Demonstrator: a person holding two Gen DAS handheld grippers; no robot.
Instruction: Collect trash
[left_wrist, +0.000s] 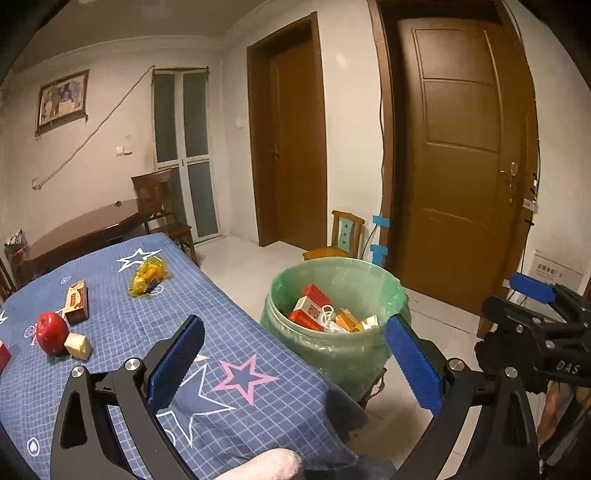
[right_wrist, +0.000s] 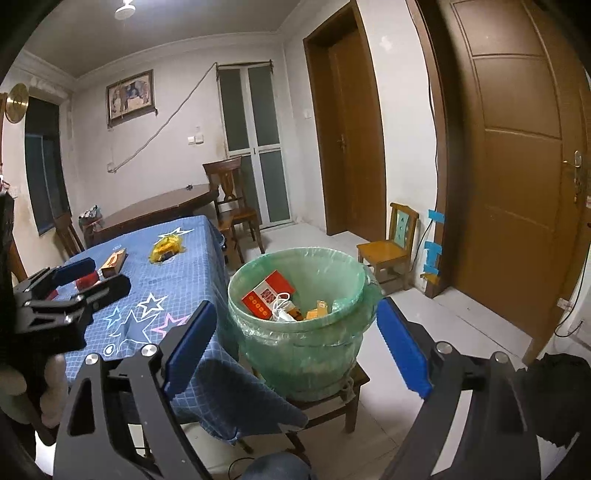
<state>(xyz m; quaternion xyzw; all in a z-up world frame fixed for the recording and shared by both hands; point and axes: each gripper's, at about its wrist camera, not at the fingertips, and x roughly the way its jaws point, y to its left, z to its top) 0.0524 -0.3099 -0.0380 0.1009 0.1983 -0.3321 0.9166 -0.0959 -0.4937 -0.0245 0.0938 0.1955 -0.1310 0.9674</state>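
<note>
Both tongs gape wide and carry nothing: our left tongs (left_wrist: 295, 365) and right tongs (right_wrist: 297, 343) hang before the green-lined bin (right_wrist: 295, 332), which holds red boxes (left_wrist: 312, 308). Trash lies on the blue surface (left_wrist: 221, 332): a yellow bag (left_wrist: 147, 275), a carton (left_wrist: 77, 301), a red ball (left_wrist: 51, 332).

Green-lined bin (right_wrist: 295, 325) beside worktop (left_wrist: 229, 332) holds red cartons (right_wrist: 267, 295), white cable (right_wrist: 281, 306). On worktop: yellow wrapper (left_wrist: 147, 275), brown box (left_wrist: 77, 301), red apple (left_wrist: 51, 332), cream block (left_wrist: 78, 345).
</note>
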